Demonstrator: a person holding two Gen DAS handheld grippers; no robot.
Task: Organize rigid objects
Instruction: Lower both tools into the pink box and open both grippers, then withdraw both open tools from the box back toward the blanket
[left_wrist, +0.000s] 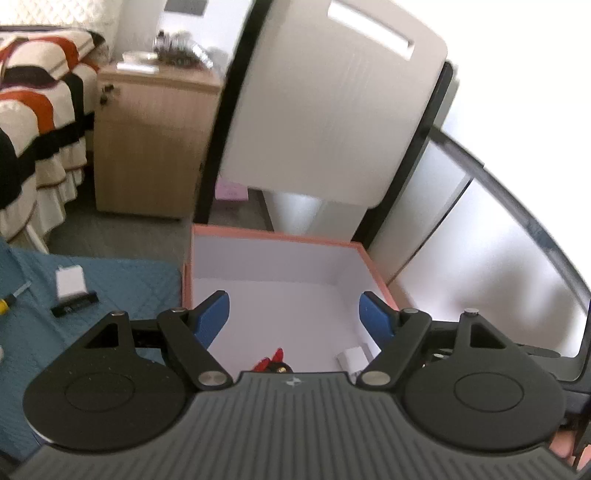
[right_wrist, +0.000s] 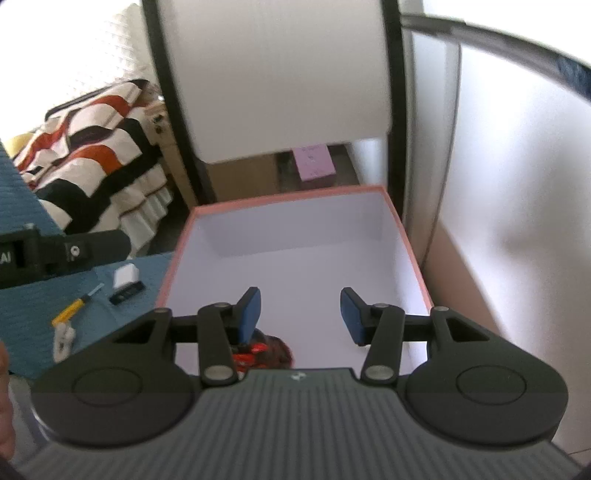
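Pink-rimmed box (left_wrist: 277, 236) fills the middle of both views, white inside, with a red-and-black item (left_wrist: 271, 363) and a small white piece (left_wrist: 352, 358) at its near end. Left gripper (left_wrist: 294, 319) hangs over it, jaws wide apart, holding nothing. Right gripper (right_wrist: 300, 315) likewise gapes empty above the box. Out at nine o'clock on the blue mat (left_wrist: 122, 280): a white charger (left_wrist: 70, 282), a black bar (left_wrist: 74, 303), a yellow-handled screwdriver (right_wrist: 75, 304).

The left gripper (left_wrist: 294, 317) is held level and pointing forward, its jaws spread wide with nothing between the blue pads (left_wrist: 210, 318). The right gripper (right_wrist: 301, 314) is in a similar pose, jaws also wide apart and empty, with blue pads (right_wrist: 248, 314) facing each other.
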